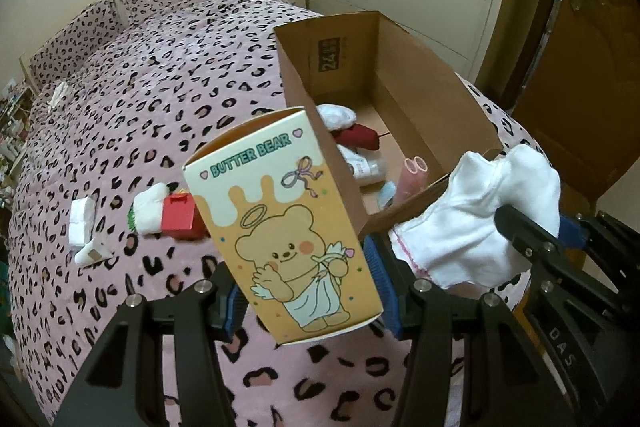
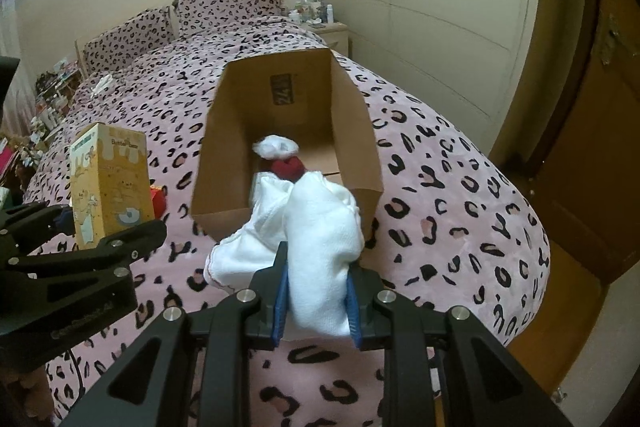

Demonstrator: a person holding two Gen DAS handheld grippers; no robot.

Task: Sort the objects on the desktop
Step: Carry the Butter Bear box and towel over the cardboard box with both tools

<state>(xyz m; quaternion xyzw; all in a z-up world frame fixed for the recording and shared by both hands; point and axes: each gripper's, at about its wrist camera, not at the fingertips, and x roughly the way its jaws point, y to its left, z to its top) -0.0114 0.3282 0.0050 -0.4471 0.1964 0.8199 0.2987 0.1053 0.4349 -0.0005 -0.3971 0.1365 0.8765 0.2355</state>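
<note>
the sorting looks partly done, judging by what lies where: ahead of both grippers the open cardboard box (image 2: pixel 224 147) already holds a white-and-dark-red plush piece (image 2: pixel 280 157), a small bottle (image 1: pixel 366 165) and a pink item (image 1: pixel 416 167), while a small red box (image 1: pixel 182 219), a stocking-like plush (image 1: pixel 150 211) and white bits (image 1: pixel 82 223) lie loose on the leopard-print bedspread (image 1: pixel 120 99), ahead and left of the left gripper (image 1: pixel 306 293). that gripper has its jaws clamped on the butter bear carton (image 1: pixel 288 223), held upright and tilted, just short of the box's near left wall. the right gripper (image 2: pixel 316 305), pitched down toward the box, is pinched tight on a bunched white cloth (image 2: pixel 320 247) that reaches to the near rim. both loads seem ready to drop in.
</note>
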